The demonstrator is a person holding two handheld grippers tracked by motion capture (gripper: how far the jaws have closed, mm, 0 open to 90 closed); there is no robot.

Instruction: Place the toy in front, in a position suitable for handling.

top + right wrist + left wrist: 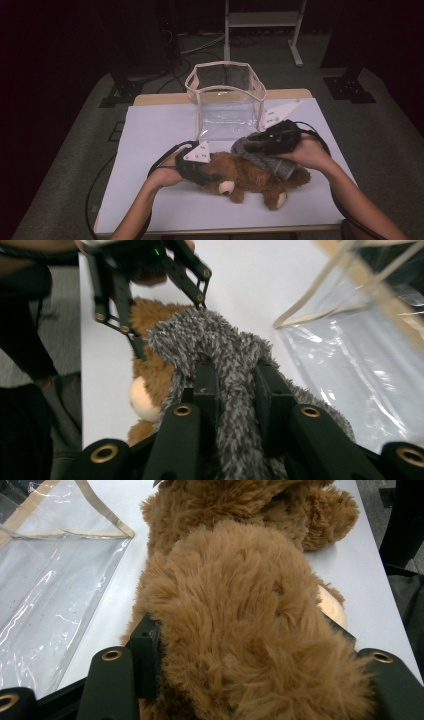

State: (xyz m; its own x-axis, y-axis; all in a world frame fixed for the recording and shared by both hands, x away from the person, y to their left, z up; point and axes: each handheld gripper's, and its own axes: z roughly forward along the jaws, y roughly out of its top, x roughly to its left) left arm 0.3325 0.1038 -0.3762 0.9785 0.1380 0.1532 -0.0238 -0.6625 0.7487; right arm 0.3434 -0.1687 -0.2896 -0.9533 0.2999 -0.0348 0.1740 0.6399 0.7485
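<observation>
I see the teddy bear (pixel 250 177) lying on its side on the white table (pixel 150 200), its head toward my left and its feet toward the right. My left claw (pixel 207 176) is at the bear's head: in the left claw's own view the brown fur bulges between the two black jaws, and both jaws press into it, so I read this claw as clamped on the bear's head. The bear's pale muzzle (pixel 334 611) peeks out just past the right-hand jaw.

My right claw (pixel 252 144) sits above the bear's body, holding a grey fuzzy cloth (pixel 265 157). In the right claw's view the cloth (pixel 220 365) is pinched in a fold between the two jaws, which stand close together on it, and its loose end drapes over the bear's back (pixel 155 375). The cloth touches the bear; the claw itself hangs just above it.

The clear plastic bag (pixel 227 105) with a beige trim stands open behind both claws, near the far edge of the table, apart from the bear.
</observation>
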